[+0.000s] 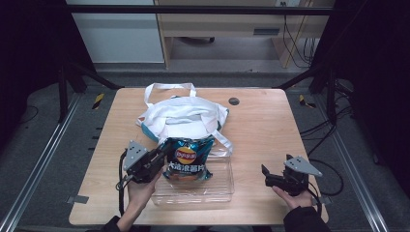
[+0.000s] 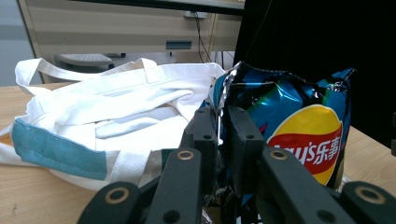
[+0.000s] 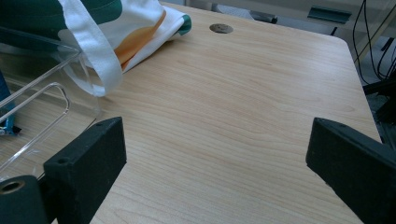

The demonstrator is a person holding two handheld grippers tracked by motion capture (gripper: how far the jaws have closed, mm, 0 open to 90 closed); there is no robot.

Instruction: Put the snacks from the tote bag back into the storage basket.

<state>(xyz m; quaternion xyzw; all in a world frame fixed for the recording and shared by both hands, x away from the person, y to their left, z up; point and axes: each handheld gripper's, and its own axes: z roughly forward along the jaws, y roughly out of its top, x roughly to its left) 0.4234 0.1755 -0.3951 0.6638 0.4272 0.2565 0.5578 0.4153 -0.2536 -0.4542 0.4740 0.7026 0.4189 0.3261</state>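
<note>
Our left tool pinches the crimped edge of the one crisp bag, held above the one clear bin by the one white tote. That thin seam could slip free. Our right tool rests spread, empty, over the worktop.

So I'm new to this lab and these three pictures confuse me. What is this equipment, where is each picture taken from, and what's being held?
A person holds a black two-jaw gripper in each hand. The high view looks down on the wooden table; the other two pictures come from cameras riding on the grippers. The left gripper pinches the edge of a blue foil crisp bag, which stands in a clear plastic bin. Behind lies a white cloth tote bag. The right gripper hangs open over bare wood, holding nothing.
</note>
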